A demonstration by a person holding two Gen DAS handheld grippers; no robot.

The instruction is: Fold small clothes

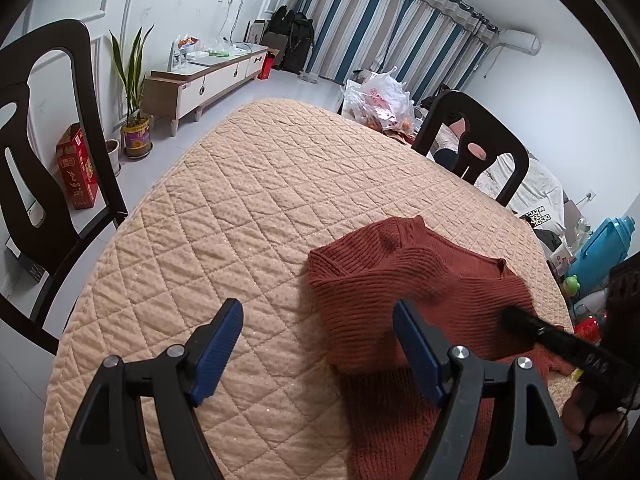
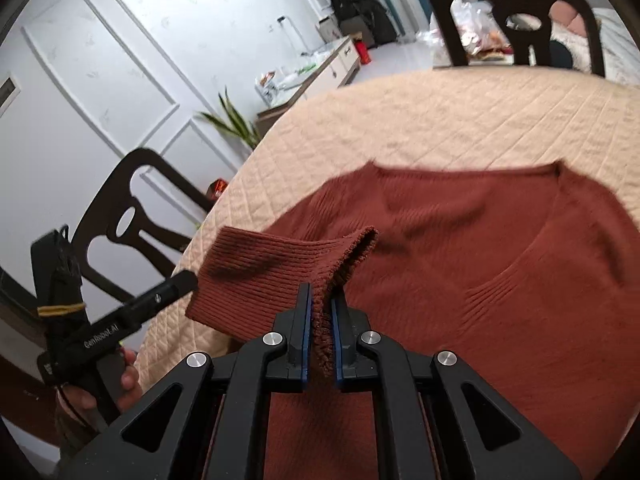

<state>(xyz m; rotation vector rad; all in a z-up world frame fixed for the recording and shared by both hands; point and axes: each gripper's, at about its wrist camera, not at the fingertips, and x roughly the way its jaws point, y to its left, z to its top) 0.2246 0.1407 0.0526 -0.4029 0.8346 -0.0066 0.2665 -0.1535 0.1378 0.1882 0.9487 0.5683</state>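
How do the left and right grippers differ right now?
The left gripper is open, jaws spread wide; the right gripper is shut on the ribbed cuff of the rust sweater. The left holds nothing and hangs over the quilted cover by the sweater's edge; the right lifts the cuff over the sweater body. Both have blue pads on black fingers.

A quilted beige cover (image 1: 224, 208) lies over the desk. Dark chairs (image 1: 48, 152) stand left and far right, a potted plant (image 1: 134, 92) by the cabinet (image 1: 208, 80), striped curtains (image 1: 380, 16) beyond.
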